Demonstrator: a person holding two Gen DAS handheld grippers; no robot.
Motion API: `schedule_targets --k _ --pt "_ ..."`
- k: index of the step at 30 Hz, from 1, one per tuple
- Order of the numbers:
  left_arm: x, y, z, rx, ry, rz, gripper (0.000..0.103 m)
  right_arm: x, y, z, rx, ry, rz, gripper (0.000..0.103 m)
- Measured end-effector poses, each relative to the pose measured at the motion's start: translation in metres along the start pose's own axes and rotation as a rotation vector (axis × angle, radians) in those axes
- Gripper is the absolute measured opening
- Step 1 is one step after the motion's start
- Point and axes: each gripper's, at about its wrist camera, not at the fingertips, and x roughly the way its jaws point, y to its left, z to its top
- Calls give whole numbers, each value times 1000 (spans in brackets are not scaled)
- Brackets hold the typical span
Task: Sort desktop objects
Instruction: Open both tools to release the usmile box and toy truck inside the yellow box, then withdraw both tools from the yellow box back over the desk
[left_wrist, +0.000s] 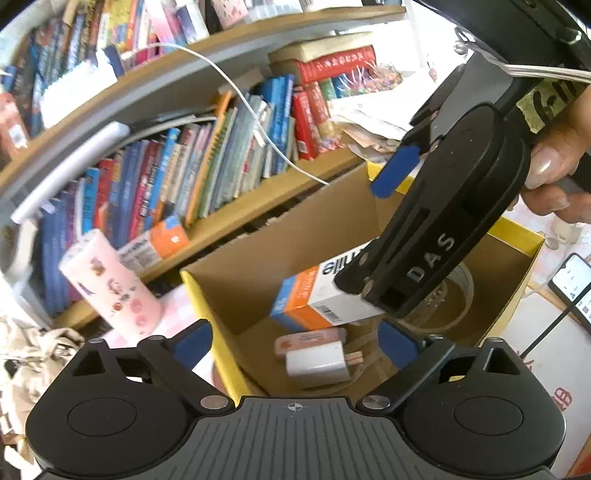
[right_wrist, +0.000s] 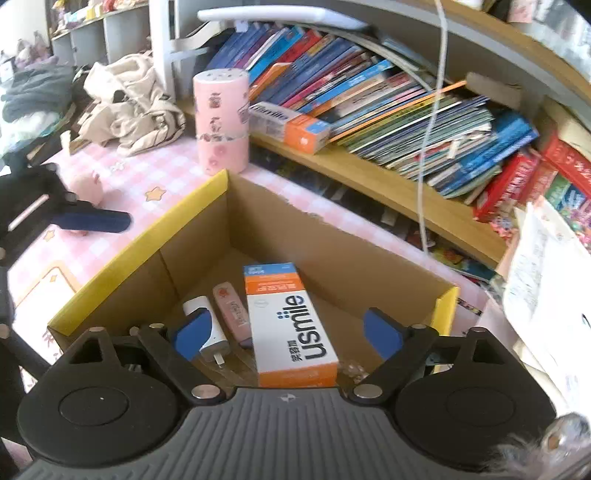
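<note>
We hold our left gripper (left_wrist: 295, 341) wide open over the cardboard box (right_wrist: 192, 225), with nothing between its blue fingers (left_wrist: 192, 345). Our right gripper (right_wrist: 288, 332) is wide open too, and it holds nothing. Down in the box lies the white and orange toothpaste box (right_wrist: 288, 325). Just beside it lie a pink case (right_wrist: 231, 310) and a white charger plug (right_wrist: 207, 325). A pink tube (right_wrist: 221, 118) stands upright on the pink checked table (right_wrist: 147, 173) behind the box, near the bookshelf (right_wrist: 369, 184).
</note>
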Motion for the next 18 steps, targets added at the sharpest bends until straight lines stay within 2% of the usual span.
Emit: schedule_targets --k 7,18 --pt "-27 0 -4 -22 -37 40 100 -21 -1 -12 62 -37 -27 97" --pt "-66 13 -14 -133 -96 69 102 -50 12 -32 131 -75 -66 98"
